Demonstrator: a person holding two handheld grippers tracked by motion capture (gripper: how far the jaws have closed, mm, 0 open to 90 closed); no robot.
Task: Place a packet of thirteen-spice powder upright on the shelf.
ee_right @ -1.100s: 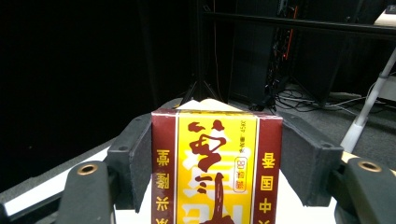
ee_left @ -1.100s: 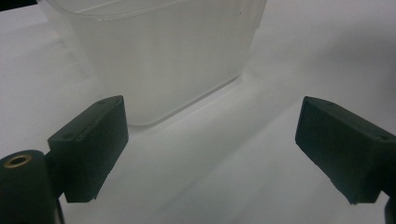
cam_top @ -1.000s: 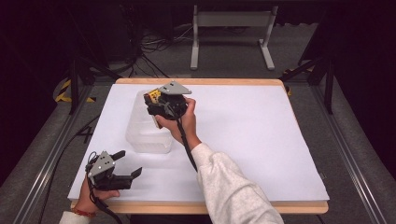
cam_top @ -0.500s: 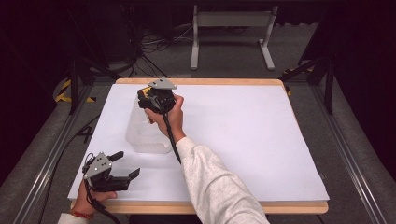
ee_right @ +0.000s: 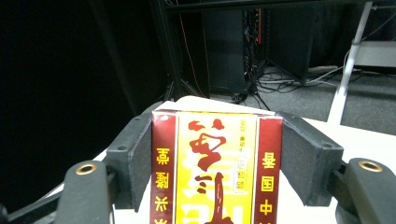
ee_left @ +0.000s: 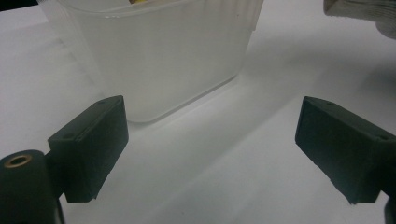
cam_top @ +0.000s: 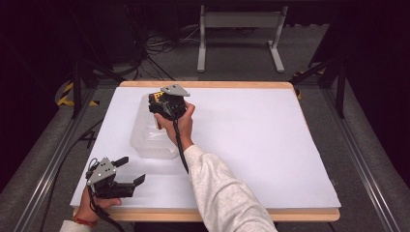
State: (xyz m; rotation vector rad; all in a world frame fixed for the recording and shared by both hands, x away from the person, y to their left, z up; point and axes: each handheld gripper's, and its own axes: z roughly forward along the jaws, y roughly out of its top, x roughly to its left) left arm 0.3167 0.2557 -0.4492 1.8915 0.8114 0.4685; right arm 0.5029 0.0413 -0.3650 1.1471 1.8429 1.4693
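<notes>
The small red-and-yellow carton (ee_right: 215, 168) looks light and stiff-walled but crushable, so it is best held across its two narrow red sides, as the right tongs (ee_right: 217, 158) hold it now: both pads flat against those sides, closed firmly on it. In the high view the right tongs (cam_top: 162, 104) hold it over the far end of the translucent plastic tub (cam_top: 147, 133) on the white worktop (cam_top: 270, 145). The left tongs (ee_left: 210, 149) stand wide open and empty, near the tub's (ee_left: 163, 60) near end.
</notes>
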